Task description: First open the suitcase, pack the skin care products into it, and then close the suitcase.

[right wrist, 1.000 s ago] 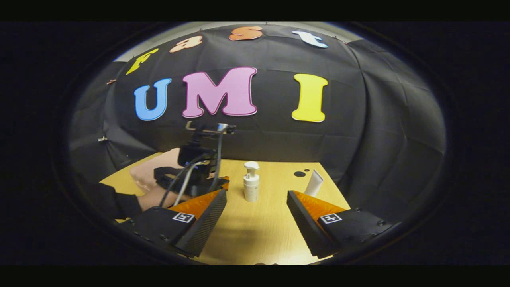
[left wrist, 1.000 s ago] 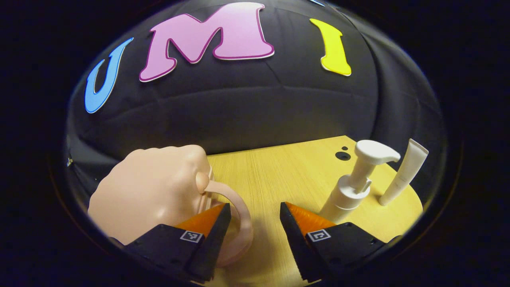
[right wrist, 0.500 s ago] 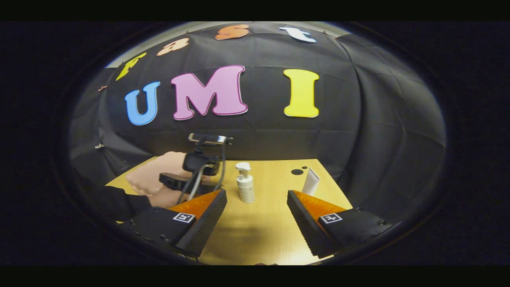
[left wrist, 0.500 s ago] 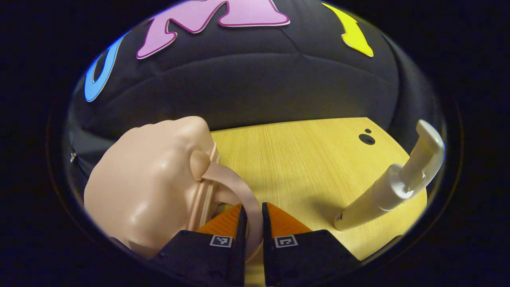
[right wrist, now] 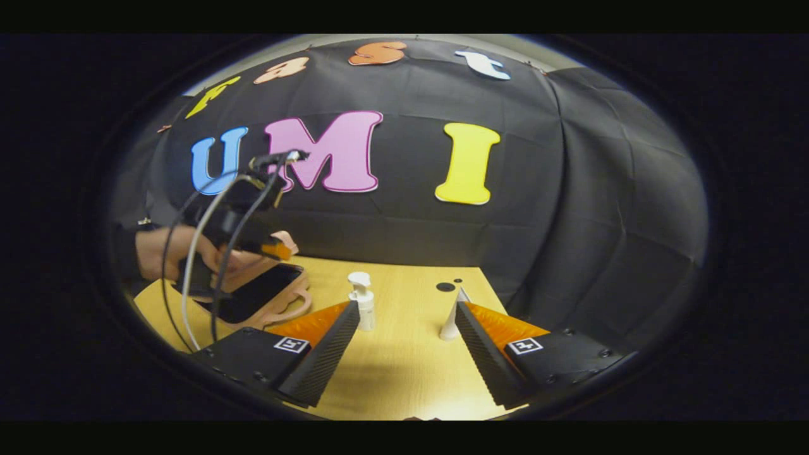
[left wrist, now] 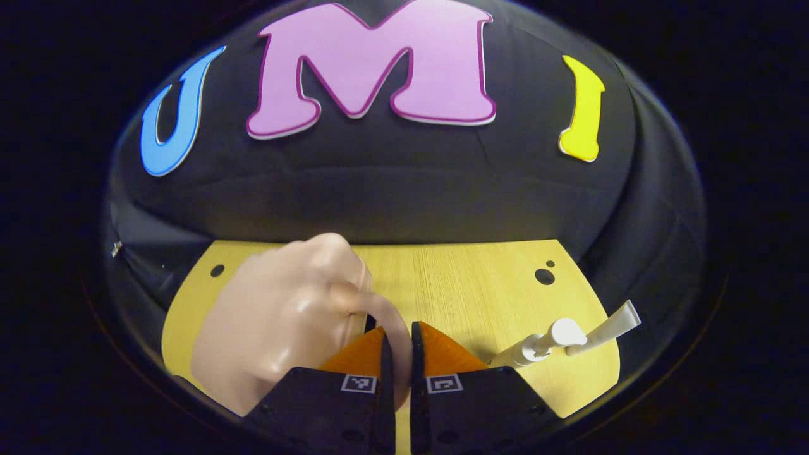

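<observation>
Pinching the thin pink handle [left wrist: 397, 328] of the suitcase [left wrist: 278, 322] between its two fingers, the left gripper [left wrist: 397, 354] sits at the bottom centre of the left gripper view, its jaws drawn narrow with only the handle's loop between them. The pink shell of the case bulges at the lower left of that frame, just beside the gripper, on the wooden table [left wrist: 468, 284]. At the lower right stand the white pump bottle [left wrist: 537, 344] and, just behind it, the white tube [left wrist: 607, 328] — both apart from the case.

In the right gripper view the right gripper [right wrist: 407, 328] shows at the bottom of the frame with its jaws spread wide and nothing between them but bare table [right wrist: 404, 373]. The pump bottle [right wrist: 363, 309] stands upright close by the tip of its left finger, and the tube [right wrist: 450, 322] stands on its cap beside the tip of the right finger; whether either touches a finger I cannot tell. At the left of the frame a hand [right wrist: 170, 253] holds the left gripper [right wrist: 278, 249] with its cables trailing down. Below it the suitcase [right wrist: 265, 297] lies with a dark inner face showing — its lid raised — and one handle loop [right wrist: 294, 313] resting on the table.
</observation>
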